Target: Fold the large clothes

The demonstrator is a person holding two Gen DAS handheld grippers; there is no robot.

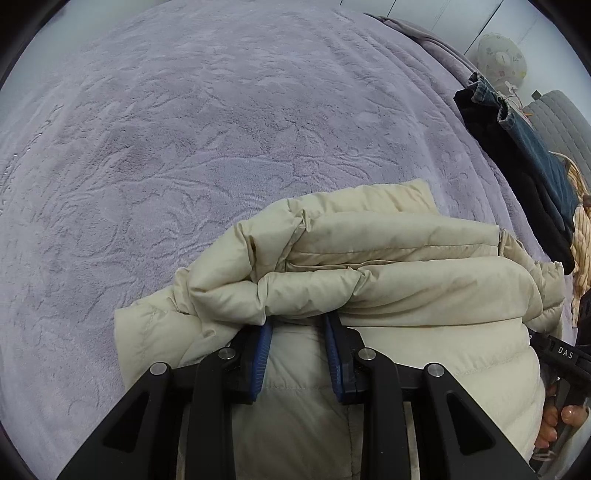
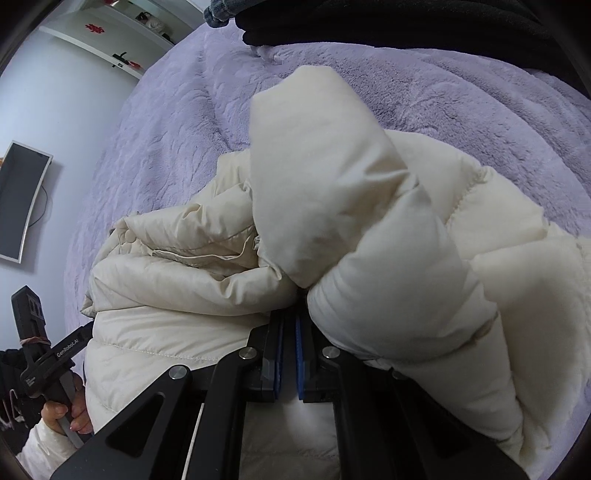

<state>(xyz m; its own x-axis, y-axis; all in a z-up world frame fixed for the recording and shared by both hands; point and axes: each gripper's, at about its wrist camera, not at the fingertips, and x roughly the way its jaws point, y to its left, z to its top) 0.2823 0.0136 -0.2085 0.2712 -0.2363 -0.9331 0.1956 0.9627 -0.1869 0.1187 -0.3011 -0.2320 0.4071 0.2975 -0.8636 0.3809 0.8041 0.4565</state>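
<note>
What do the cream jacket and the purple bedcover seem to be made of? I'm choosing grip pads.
Cream jacket: probably smooth, faintly glossy synthetic shell over puffy filling, shown by the stitched quilted channels. Purple bedcover: plush, matte fleece-like pile, judging by its embossed swirls and fuzzy nap.

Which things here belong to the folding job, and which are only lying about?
Belong to the job:
- cream puffer jacket
- left gripper, fabric between its jaws
- right gripper, jaws shut on a fold
- purple blanket, the work surface

Lying about:
- jeans
- black garment
- monitor
</note>
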